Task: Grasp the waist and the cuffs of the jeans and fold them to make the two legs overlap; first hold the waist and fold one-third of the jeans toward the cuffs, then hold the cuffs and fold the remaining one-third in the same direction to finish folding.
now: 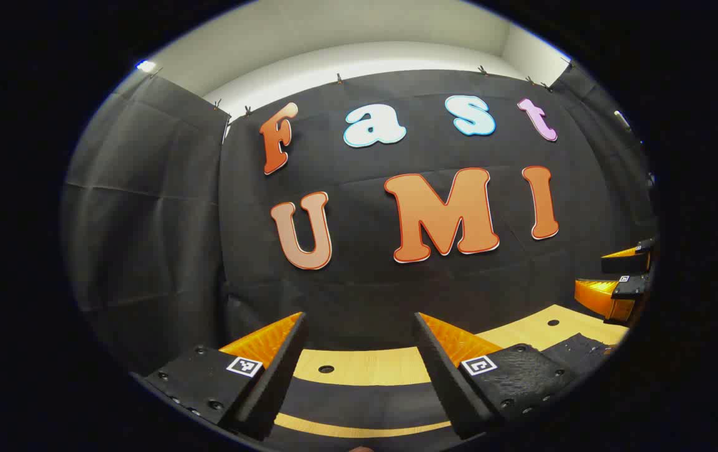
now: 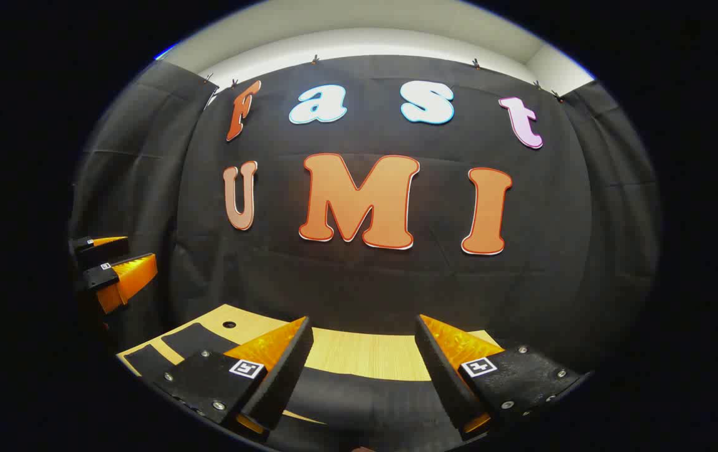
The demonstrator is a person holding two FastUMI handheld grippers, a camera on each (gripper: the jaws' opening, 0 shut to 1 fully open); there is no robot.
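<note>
Both cameras sit low over the table [image 1: 365,367], looking level along their own fingers at the booth's back wall [image 1: 359,295], which stands some way off. The left gripper view faces the wall slightly from the left; the right tool [image 1: 622,282] shows at its right edge. The right gripper view faces it from the right; the left tool [image 2: 108,270] shows at its left edge. Both views share the wall and the table's far strip.

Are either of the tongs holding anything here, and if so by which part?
Nothing is held. The left tongs and the right tongs both stand open with empty gaps, raised above the wooden table.
</note>
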